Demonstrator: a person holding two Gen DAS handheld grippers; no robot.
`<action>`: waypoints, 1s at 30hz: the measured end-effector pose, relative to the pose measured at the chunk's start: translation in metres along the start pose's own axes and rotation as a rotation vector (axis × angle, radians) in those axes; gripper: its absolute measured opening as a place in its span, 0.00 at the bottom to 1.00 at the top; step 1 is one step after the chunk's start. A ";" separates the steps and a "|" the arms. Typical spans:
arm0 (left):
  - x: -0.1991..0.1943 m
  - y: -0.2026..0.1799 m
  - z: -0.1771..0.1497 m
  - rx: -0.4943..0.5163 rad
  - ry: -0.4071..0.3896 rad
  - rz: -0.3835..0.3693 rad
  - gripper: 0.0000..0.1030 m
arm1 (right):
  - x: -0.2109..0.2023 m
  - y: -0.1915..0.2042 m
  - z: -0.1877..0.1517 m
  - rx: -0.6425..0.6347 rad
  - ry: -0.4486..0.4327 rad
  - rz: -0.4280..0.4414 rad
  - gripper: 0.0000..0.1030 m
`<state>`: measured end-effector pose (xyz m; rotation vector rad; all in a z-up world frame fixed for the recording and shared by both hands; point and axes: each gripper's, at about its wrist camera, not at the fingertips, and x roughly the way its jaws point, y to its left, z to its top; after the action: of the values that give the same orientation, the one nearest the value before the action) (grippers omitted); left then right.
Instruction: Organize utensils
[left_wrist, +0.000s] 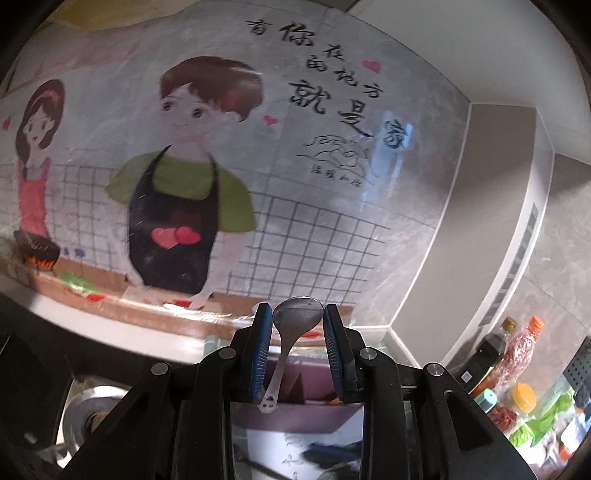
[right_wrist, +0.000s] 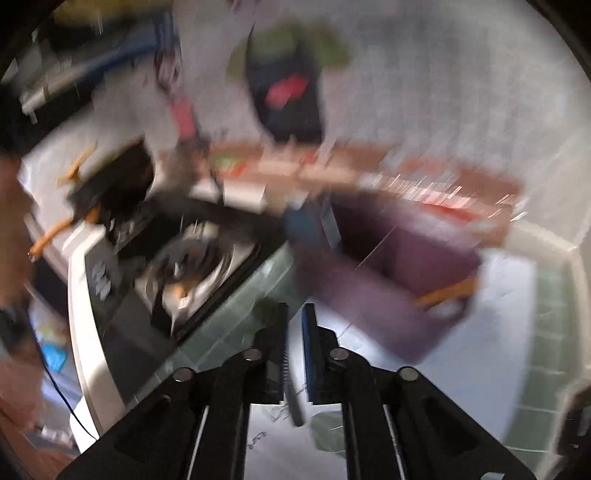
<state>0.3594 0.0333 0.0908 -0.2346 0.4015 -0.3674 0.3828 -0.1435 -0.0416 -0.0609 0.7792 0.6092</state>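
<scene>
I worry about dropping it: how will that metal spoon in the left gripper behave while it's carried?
The spoon looks like rigid polished steel, so probably stiff but slippery. It sits tilted between the left gripper's pads, bowl up, so it may pivot or slide. It looks thin, likely light.

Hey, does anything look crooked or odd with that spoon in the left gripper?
Yes. The spoon stands bowl-up between the left gripper fingers, and its handle leans toward the left finger instead of running down the middle. The bowl fills the gap between the tips, so the hold looks loose and off-centre.
</scene>
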 end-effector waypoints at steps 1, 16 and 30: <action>-0.002 0.003 -0.002 -0.003 0.001 0.006 0.29 | 0.017 0.006 -0.005 -0.018 0.034 0.012 0.10; -0.014 0.030 -0.026 -0.058 0.047 0.070 0.29 | 0.107 0.040 -0.017 -0.132 0.117 -0.025 0.04; -0.012 0.020 -0.021 -0.056 0.048 0.024 0.29 | 0.046 0.028 -0.016 -0.118 0.083 0.013 0.23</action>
<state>0.3464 0.0532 0.0698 -0.2753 0.4621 -0.3393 0.3829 -0.1023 -0.0798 -0.1910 0.8238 0.6679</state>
